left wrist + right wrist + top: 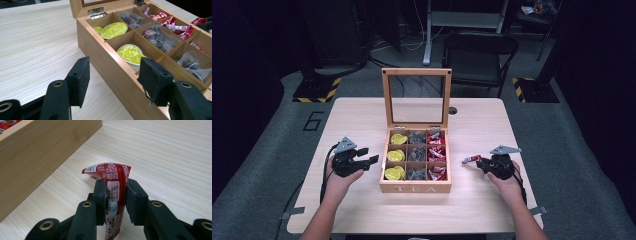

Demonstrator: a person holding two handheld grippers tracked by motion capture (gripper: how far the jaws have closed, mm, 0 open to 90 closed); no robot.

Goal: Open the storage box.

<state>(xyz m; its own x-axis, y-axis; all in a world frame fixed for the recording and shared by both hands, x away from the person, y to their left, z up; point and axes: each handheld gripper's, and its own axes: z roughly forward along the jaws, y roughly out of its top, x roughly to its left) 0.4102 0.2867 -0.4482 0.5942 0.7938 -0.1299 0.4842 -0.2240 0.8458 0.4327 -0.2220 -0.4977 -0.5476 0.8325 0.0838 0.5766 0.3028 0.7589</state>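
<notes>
A wooden tea box stands open mid-table, its glass lid upright. Its left column holds yellow capsules, the middle column clear bags of dark tea, the right column red packets. My right gripper is just right of the box, shut on one red packet that sticks out toward the box. In the right gripper view the packet stands on edge between the pads of that gripper, above the tabletop. My left gripper hangs open beside the box's left wall, nothing between its pads.
The light wooden table has bare surface on both sides of the box and behind it. A black chair and equipment stands sit on the floor beyond the far edge. A small dark hole marks the tabletop near the lid.
</notes>
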